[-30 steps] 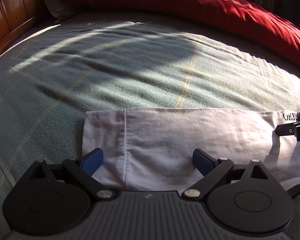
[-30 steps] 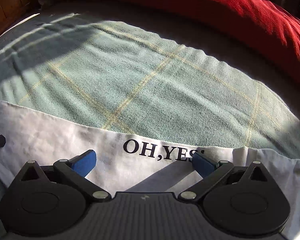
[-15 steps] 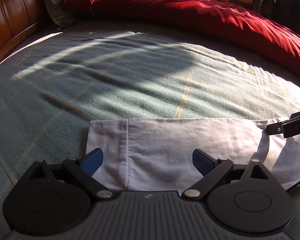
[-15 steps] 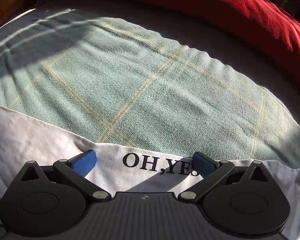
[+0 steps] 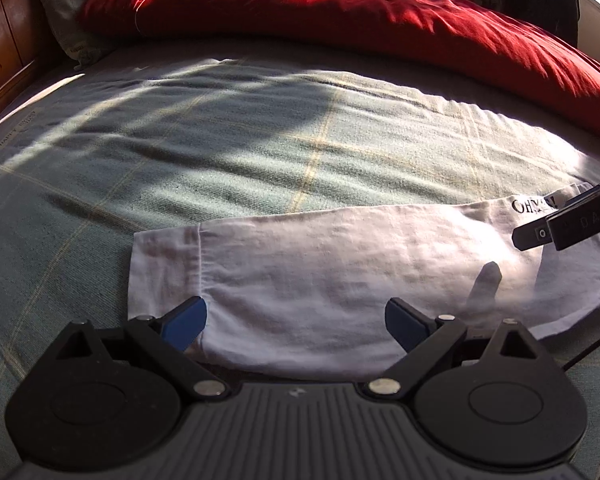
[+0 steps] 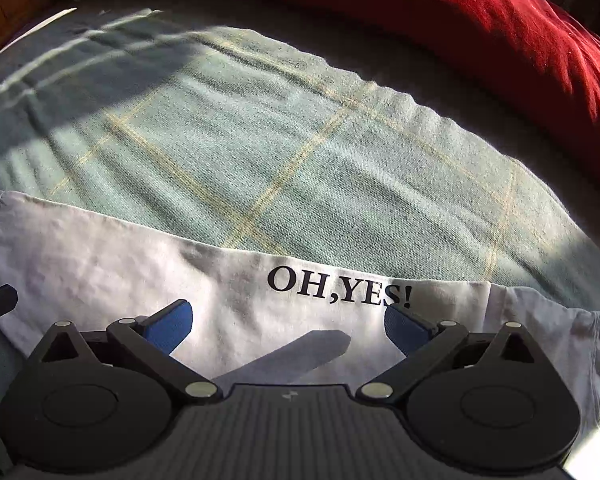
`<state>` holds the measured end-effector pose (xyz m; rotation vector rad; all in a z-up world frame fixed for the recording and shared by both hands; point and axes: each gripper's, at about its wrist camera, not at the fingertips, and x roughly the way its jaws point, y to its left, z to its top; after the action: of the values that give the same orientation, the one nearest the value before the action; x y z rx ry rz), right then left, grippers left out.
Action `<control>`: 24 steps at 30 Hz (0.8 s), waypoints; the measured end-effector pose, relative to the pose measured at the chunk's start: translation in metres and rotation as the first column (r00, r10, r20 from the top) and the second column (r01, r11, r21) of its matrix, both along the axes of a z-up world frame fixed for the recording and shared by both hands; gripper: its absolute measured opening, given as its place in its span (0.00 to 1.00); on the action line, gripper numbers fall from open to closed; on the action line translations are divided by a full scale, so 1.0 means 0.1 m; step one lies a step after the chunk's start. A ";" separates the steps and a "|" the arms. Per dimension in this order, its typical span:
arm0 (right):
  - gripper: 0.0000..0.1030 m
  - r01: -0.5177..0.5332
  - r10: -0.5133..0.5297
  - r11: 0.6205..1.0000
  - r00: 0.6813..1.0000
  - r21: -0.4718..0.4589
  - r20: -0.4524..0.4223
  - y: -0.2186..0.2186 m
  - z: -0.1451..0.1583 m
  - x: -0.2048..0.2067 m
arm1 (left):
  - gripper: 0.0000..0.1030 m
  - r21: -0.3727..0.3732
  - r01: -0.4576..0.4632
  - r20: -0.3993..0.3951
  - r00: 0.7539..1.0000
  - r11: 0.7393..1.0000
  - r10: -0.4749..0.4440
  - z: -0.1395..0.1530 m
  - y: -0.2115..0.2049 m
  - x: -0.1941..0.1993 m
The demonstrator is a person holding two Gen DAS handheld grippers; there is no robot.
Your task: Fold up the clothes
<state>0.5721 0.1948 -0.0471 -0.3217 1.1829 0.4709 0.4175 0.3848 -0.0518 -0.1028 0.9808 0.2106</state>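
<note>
Shirt (image 5: 340, 280) lies as a flat white band just ahead of my left tongs (image 5: 296, 318) and right tongs (image 6: 288, 322), both spread wide and empty, on the blanket (image 5: 260, 152), so next I likely pinch its near edge for another fold.

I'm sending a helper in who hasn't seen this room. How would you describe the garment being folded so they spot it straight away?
Start at the bed with the green checked blanket and the red duvet heaped along its far side. On the blanket's near part lies a white T-shirt, folded into a long band. It is the only white cloth there and carries black "OH,YES!" lettering.
</note>
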 end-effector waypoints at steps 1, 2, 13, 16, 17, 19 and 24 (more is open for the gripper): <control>1.00 0.005 -0.005 1.000 1.000 0.003 -0.008 -0.02 0.01 -0.02 | 0.93 0.005 0.008 -0.011 1.000 1.000 -0.008 -0.03 -0.02 -0.01; 1.00 0.009 -0.009 1.000 1.000 0.009 -0.016 -0.04 0.02 -0.05 | 0.93 0.017 0.020 -0.021 1.000 1.000 -0.020 -0.06 -0.05 -0.02; 1.00 -0.012 0.015 0.999 0.996 0.030 -0.090 -0.18 -0.02 -0.55 | 0.93 0.062 0.062 0.034 0.997 0.996 -0.065 0.13 -0.17 -0.09; 1.00 0.018 -0.014 0.997 0.997 0.068 -0.070 -0.31 0.12 -0.60 | 0.93 0.071 0.100 0.043 0.994 0.992 -0.103 0.17 -0.28 -0.03; 1.00 0.026 -0.021 0.997 0.998 0.073 -0.066 -0.35 0.15 -0.62 | 0.93 0.077 0.115 0.042 0.992 0.990 -0.119 0.16 -0.32 -0.01; 1.00 0.045 -0.040 0.996 0.997 0.075 -0.064 -0.47 0.20 -0.67 | 0.93 0.086 0.148 0.009 0.989 0.985 -0.150 0.08 -0.41 0.03; 1.00 0.086 -0.081 0.993 0.994 0.078 -0.072 -0.81 0.26 -0.86 | 0.93 0.038 0.137 -0.057 0.989 0.990 -0.135 -0.09 -0.42 0.00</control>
<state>0.4856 0.1141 -0.0213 -0.1867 1.2358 0.4584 0.4175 0.3427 -0.0606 0.0079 1.0331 0.1089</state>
